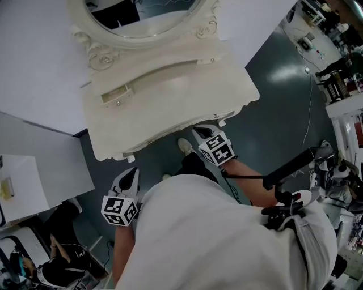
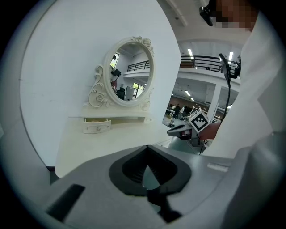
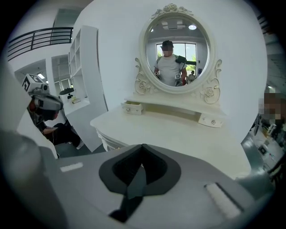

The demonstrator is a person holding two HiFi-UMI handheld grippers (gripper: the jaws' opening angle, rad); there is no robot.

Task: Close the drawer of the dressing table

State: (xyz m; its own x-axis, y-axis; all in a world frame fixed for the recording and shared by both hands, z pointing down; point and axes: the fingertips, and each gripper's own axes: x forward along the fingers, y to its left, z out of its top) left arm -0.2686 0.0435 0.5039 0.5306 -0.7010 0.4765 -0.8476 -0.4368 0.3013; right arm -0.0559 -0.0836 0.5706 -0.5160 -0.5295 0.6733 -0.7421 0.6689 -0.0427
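Note:
The cream dressing table [image 1: 170,107] carries an oval mirror [image 1: 142,17] at its back. On the shelf under the mirror, the small left drawer [image 1: 116,95] [image 2: 96,126] [image 3: 132,107] stands pulled out, while the right drawer [image 3: 211,120] sits flush. My left gripper [image 1: 131,171] [image 2: 147,150] hovers off the table's front left corner, its jaws together and empty. My right gripper [image 1: 198,131] [image 3: 143,147] is shut on nothing, just off the front edge near the middle. Both point toward the table without touching it.
White wall panels [image 1: 34,68] back the table, and a tall white shelf unit [image 3: 82,89] stands to its left. A low white table [image 1: 22,187] and a seated person [image 1: 57,266] are at the lower left. Cables and equipment racks [image 1: 340,85] line the right.

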